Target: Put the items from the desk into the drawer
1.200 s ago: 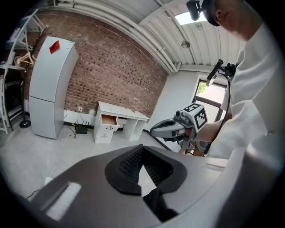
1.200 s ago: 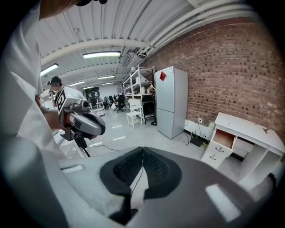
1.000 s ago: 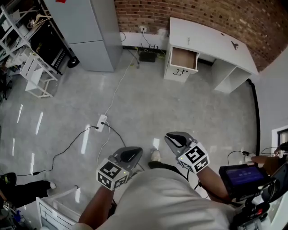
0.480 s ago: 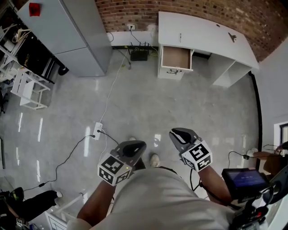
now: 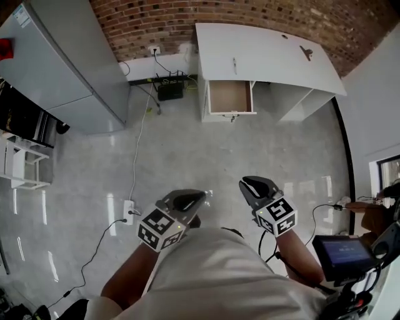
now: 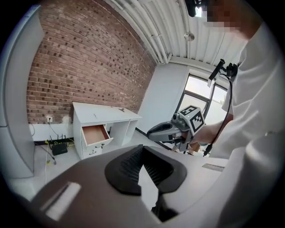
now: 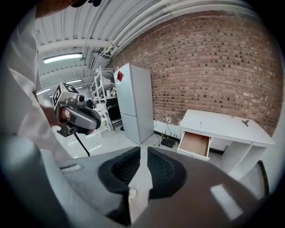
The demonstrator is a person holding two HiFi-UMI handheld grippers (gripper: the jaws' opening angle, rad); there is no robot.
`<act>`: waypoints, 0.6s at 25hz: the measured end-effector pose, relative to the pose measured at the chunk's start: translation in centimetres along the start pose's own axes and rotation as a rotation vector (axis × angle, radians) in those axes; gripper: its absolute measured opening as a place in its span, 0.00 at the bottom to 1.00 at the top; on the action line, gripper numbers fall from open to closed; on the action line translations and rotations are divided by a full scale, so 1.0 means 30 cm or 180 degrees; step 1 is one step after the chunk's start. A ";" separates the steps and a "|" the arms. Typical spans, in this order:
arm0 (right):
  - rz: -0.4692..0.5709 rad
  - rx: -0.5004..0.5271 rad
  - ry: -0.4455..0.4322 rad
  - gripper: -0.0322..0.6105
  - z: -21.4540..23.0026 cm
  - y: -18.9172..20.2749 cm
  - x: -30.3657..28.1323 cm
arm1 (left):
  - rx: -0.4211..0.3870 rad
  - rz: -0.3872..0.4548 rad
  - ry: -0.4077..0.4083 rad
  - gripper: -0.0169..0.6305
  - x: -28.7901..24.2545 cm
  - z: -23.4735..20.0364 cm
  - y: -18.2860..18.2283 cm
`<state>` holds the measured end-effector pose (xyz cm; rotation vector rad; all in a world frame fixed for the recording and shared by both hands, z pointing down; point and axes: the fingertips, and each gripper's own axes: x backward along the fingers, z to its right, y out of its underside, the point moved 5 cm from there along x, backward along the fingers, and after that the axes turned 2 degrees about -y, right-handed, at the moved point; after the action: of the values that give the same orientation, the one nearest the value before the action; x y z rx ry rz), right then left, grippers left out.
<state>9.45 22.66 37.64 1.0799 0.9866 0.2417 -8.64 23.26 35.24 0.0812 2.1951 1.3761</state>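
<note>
Both grippers are held up ahead of my chest over open floor [image 5: 206,150], well apart from the desk [image 5: 262,47].

Left gripper [image 6: 143,148]: clenched. In its own view the jaw tips meet at the far end and nothing sits between the pads.

Right gripper [image 7: 143,151]: jaws have just been opening. They now stand a narrow slit apart and hold nothing; only floor shows through the gap.

The desk is white and stands against the brick wall [image 5: 250,12]. Its drawer [image 5: 230,97] is pulled out on the left side of the desk front. The brown inside looks bare from here.

Items on the desk top:
- a small dark object [image 5: 306,53] near the right end
- a thin short piece [image 5: 234,62] near the front edge, above the drawer
- a tiny speck [image 5: 284,36] towards the back

All three are too small from this height for me to say what they are. None is in the drawer.

To the left of the desk, a black box with aerials [image 5: 170,92] sits on the floor at the wall foot. Further left stands a tall grey cabinet [image 5: 56,69]. A white power strip [image 5: 129,209] lies on the floor just left of the left gripper, with a cable running up towards the wall. A handheld screen [image 5: 345,253] shows at the lower right edge.
</note>
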 end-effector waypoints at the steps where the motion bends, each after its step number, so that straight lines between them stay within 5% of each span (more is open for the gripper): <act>1: 0.0006 -0.0019 0.0032 0.11 0.030 -0.047 -0.050 | -0.0040 -0.0002 0.0091 0.04 -0.004 -0.062 -0.041; 6: 0.0040 -0.0090 0.0242 0.11 0.121 -0.117 -0.137 | -0.0089 -0.0104 0.0344 0.04 -0.015 -0.185 -0.089; 15: -0.0083 -0.0291 0.0343 0.11 0.498 -0.239 -0.419 | 0.0072 -0.0102 0.0170 0.04 -0.121 -0.482 -0.181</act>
<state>11.76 2.18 40.40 0.9780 1.0754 0.3235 -11.16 7.67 36.89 0.0177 2.2463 1.3507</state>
